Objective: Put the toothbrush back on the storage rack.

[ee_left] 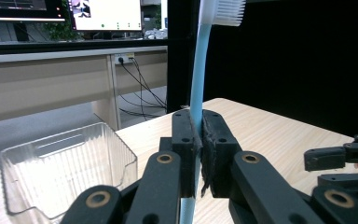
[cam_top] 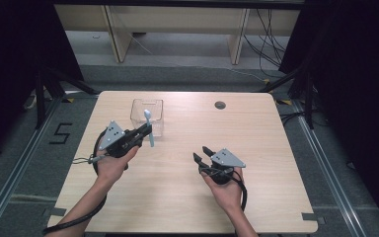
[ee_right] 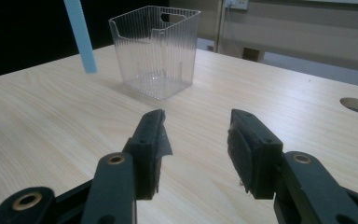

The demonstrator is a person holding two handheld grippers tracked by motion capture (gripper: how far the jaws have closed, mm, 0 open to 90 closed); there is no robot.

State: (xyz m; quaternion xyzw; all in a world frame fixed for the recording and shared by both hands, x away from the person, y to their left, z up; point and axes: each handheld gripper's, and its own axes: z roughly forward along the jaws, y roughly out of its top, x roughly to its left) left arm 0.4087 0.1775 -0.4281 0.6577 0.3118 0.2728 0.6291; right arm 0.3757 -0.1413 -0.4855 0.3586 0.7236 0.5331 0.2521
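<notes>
Two grippers are in use over the table [cam_top: 256, 133]. Left gripper [cam_top: 145, 131]: jaws closed tight on the handle of a light-blue toothbrush [cam_top: 149, 129], clamped near mid-length. In the left gripper view the handle stands upright between the pads, bristled head at twelve o'clock, the tail hanging below the jaws clear of the tabletop. Right gripper [cam_top: 202, 154]: jaws spread wide, nothing between the pads, held just above the wood; in the high view it sits at about four o'clock from the left gripper, well apart from it. Clear ribbed plastic container [cam_top: 147, 114]: upright on the table, open top, at about twelve o'clock from the left gripper's jaws, just beyond the toothbrush. Toothbrush and container are not in contact.
</notes>
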